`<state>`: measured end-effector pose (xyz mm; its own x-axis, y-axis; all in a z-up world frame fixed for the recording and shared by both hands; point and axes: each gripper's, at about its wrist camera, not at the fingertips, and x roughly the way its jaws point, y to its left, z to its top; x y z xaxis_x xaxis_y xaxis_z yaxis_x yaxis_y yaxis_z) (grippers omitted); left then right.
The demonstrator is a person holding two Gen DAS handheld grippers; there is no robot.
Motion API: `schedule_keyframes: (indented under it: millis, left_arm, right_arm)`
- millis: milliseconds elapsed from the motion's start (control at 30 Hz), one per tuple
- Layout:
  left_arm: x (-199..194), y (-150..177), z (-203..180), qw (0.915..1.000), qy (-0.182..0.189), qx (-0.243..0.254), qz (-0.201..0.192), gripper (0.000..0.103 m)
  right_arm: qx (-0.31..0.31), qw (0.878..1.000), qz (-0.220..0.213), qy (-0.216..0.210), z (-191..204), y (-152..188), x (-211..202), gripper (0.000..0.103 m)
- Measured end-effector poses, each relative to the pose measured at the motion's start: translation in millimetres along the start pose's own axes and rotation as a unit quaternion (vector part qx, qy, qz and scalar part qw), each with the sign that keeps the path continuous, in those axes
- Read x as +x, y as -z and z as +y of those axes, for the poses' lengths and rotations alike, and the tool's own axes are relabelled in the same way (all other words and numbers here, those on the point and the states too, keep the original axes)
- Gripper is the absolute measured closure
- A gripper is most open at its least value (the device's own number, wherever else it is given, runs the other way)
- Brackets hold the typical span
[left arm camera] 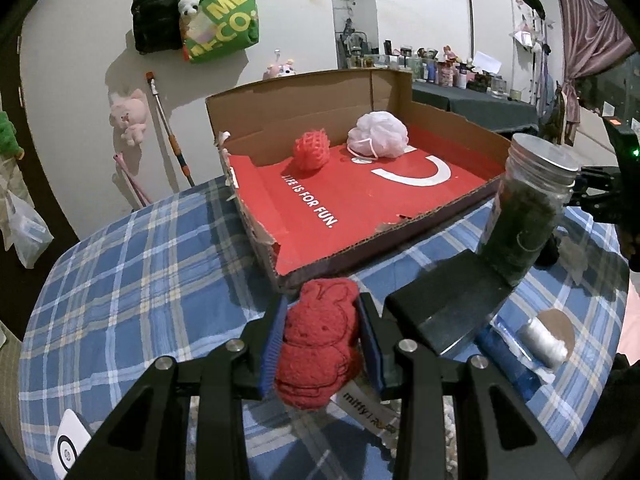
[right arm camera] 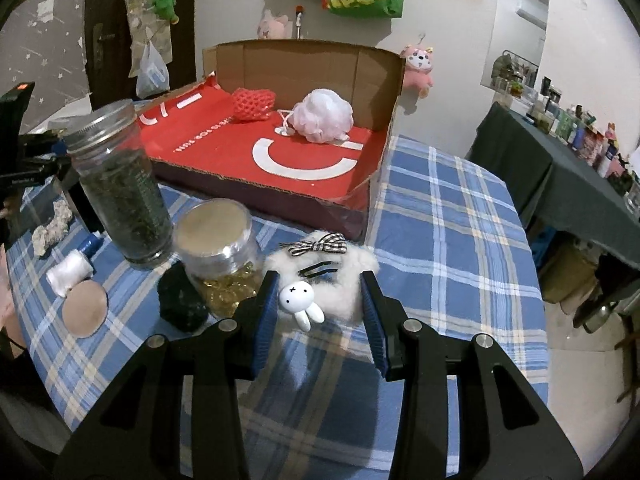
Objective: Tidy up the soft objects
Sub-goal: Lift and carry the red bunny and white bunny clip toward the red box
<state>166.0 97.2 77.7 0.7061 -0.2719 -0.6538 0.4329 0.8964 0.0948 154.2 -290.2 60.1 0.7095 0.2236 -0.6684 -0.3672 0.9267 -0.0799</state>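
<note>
My left gripper (left arm camera: 322, 336) is shut on a red knitted plush (left arm camera: 316, 344) with a "miffy" tag, held just above the plaid tablecloth in front of the cardboard box (left arm camera: 304, 96). The box has a red floor and holds a red mesh ball (left arm camera: 312, 150) and a white bath pouf (left arm camera: 378, 134). My right gripper (right arm camera: 320, 300) is shut on a white fluffy pouch (right arm camera: 340, 280) with a checked bow and a small white bunny charm (right arm camera: 298, 302), near the same box (right arm camera: 304, 60), where the red mesh ball (right arm camera: 254, 104) and the pouf (right arm camera: 324, 116) lie.
A tall glass jar of dark green leaves (left arm camera: 524, 216) (right arm camera: 120, 188), a shorter jar of yellow pieces (right arm camera: 220, 248), a black lump (right arm camera: 180, 300), a white thread spool (right arm camera: 70, 272), a black flat block (left arm camera: 448, 300) and a tan round pad (right arm camera: 84, 308) stand on the table.
</note>
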Motion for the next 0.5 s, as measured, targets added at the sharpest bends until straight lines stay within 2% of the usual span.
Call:
schedule_keyframes:
  millis: [233, 500]
  left_arm:
    - [2.7, -6.9, -0.6, 0.9999, 0.002, 0.013, 0.005, 0.065]
    - [-2.7, -33.9, 6.2, 0.9995, 0.028, 0.01, -0.008, 0.065]
  right_arm:
    - [-0.017, 1.0, -0.001, 0.001, -2.2, -7.6, 0.8, 0.065]
    - [-0.053, 0.999, -0.012, -0.007, 0.7, -38.1, 0.2, 0.065]
